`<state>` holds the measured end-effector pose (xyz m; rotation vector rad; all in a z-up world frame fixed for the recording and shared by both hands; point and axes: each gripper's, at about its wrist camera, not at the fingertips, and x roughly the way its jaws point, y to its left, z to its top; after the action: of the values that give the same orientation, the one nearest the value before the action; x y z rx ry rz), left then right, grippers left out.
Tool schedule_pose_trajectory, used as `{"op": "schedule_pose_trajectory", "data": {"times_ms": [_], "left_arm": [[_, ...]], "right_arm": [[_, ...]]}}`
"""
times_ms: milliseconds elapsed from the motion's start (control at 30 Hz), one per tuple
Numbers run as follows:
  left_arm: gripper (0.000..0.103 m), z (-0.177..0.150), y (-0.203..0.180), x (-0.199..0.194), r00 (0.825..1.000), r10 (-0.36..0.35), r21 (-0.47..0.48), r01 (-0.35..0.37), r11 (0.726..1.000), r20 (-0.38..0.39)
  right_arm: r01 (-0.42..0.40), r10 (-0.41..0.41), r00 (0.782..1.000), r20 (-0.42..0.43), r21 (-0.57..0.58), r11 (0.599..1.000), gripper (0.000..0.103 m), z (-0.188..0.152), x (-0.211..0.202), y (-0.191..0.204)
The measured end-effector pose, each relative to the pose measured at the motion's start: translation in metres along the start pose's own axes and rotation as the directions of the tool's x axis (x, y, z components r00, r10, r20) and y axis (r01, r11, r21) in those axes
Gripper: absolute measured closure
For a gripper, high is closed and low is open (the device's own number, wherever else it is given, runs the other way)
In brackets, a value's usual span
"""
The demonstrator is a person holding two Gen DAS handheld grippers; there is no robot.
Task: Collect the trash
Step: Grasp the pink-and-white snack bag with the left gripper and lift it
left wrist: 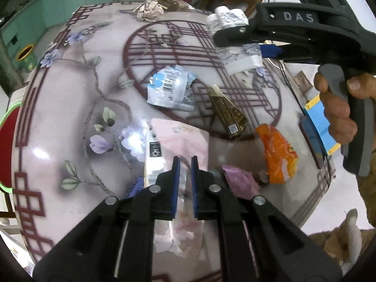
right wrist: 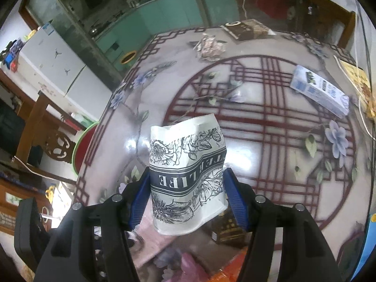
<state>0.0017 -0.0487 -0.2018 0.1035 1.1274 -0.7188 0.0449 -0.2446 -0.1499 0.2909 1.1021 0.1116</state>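
Note:
On the flower-patterned round table (left wrist: 58,122), my left gripper (left wrist: 185,164) is shut on a thin pink-and-clear plastic packet (left wrist: 181,138) that lies flat between its blue pads. My right gripper (right wrist: 188,188) is shut on a crushed white paper cup (right wrist: 188,174) with black flower print, held above the table. In the left wrist view that cup (left wrist: 228,21) hangs at the upper right in the right gripper (left wrist: 235,44), with a hand (left wrist: 338,112) on the handle. A blue-white wrapper (left wrist: 170,88), a dark gold wrapper (left wrist: 229,112), an orange wrapper (left wrist: 277,155) and a pink wrapper (left wrist: 239,183) lie nearby.
Crumpled paper (right wrist: 210,45) and a brown packet (right wrist: 246,30) lie at the far edge, and a blue-white box (right wrist: 319,91) at the right. A phone (left wrist: 315,138) rests by the right edge. A green bin with a yellow rim (right wrist: 128,57) stands on the floor beyond the table, and a red stool (right wrist: 82,150) at its left.

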Motion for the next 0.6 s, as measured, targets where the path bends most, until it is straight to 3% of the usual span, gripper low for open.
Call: {"op": "schedule_pose_trajectory", "data": {"times_ms": [200, 300, 400, 467, 567, 600], "left_arm": [[0.051, 0.002, 0.003, -0.008, 0.999, 0.024, 0.031, -0.025, 0.999, 0.024], [0.041, 0.003, 0.005, -0.002, 1.000, 0.030, 0.055, -0.030, 0.998, -0.003], [0.022, 0.005, 0.005, 0.008, 0.999, 0.022, 0.067, -0.019, 0.998, -0.047], [0.022, 0.005, 0.005, 0.020, 0.996, -0.002, 0.054, 0.007, 0.998, -0.088], [0.023, 0.004, 0.005, 0.040, 0.990, 0.031, 0.049, -0.024, 0.999, -0.138], [0.036, 0.003, 0.007, 0.046, 0.986, 0.045, 0.044, -0.039, 0.998, -0.157]], "right_arm": [[0.017, -0.018, 1.000, 0.014, 0.041, 0.999, 0.044, -0.007, -0.011, -0.018], [0.013, -0.015, 1.000, 0.018, 0.072, 0.997, 0.044, -0.011, -0.014, -0.028], [0.014, -0.015, 1.000, 0.010, 0.095, 0.995, 0.044, -0.017, -0.013, -0.036], [0.007, -0.007, 1.000, -0.002, 0.118, 0.993, 0.044, -0.019, -0.010, -0.041], [-0.003, 0.004, 1.000, -0.007, 0.131, 0.991, 0.044, -0.022, -0.008, -0.043], [-0.005, 0.006, 1.000, -0.007, 0.132, 0.991, 0.044, -0.022, -0.008, -0.043]]}}
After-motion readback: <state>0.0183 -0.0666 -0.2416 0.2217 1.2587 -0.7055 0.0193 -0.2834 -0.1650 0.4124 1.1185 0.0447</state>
